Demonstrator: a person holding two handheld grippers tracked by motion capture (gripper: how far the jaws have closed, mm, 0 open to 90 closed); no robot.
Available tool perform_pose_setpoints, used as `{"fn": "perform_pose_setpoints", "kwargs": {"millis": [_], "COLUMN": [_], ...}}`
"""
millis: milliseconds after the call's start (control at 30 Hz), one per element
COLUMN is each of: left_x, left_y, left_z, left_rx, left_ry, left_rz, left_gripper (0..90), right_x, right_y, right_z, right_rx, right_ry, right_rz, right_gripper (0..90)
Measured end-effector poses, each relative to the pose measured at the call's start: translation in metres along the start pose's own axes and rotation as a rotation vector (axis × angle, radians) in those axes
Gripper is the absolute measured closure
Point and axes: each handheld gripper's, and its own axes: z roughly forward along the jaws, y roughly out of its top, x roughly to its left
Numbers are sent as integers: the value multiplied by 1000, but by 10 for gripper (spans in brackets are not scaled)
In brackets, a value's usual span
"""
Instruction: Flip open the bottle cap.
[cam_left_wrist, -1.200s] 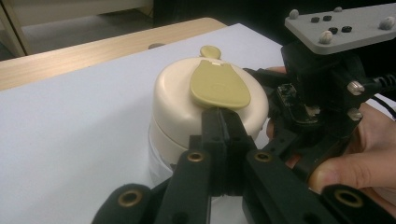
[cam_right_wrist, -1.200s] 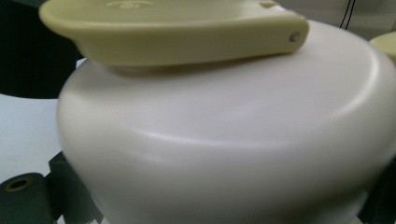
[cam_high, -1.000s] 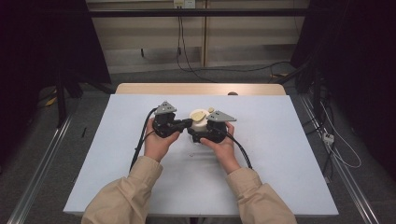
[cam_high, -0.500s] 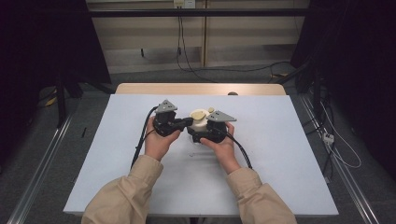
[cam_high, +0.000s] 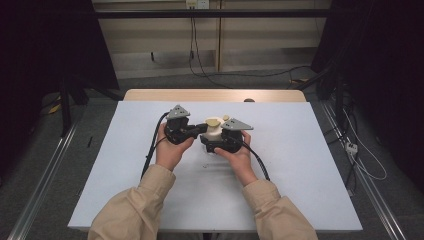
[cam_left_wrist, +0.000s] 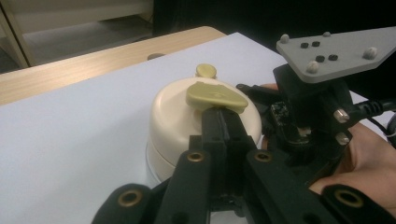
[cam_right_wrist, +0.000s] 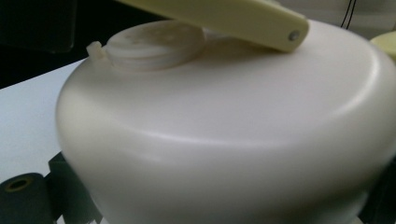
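- Left gripper (cam_high: 199, 131), held near the middle of the white table (cam_high: 300, 165), has its jaws pressed together, their tips touching the olive flip tab (cam_left_wrist: 215, 96) on top of the cream round container (cam_left_wrist: 187, 126).
- Right gripper (cam_high: 212, 141) hugs the container's side; its jaws are hidden behind the body, so their state cannot be told.
- Small olive cap (cam_left_wrist: 206, 70) lies just beyond the container, toward the far edge.
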Motion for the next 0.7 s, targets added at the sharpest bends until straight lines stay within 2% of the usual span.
{"fn": "perform_pose_setpoints", "kwargs": {"millis": [433,700], "left_x": [0,-1], "left_y": [6,6], "left_z": [1,6], "left_rx": [-17,-10], "left_ry": [0,2], "left_rz": [-1,1], "left_gripper": [900,900], "right_x": [0,0], "right_y": [0,0], "right_z": [0,0], "right_rx": [-2,-1], "right_ry": [1,1], "right_rz": [0,-3], "right_gripper": [60,60]}}
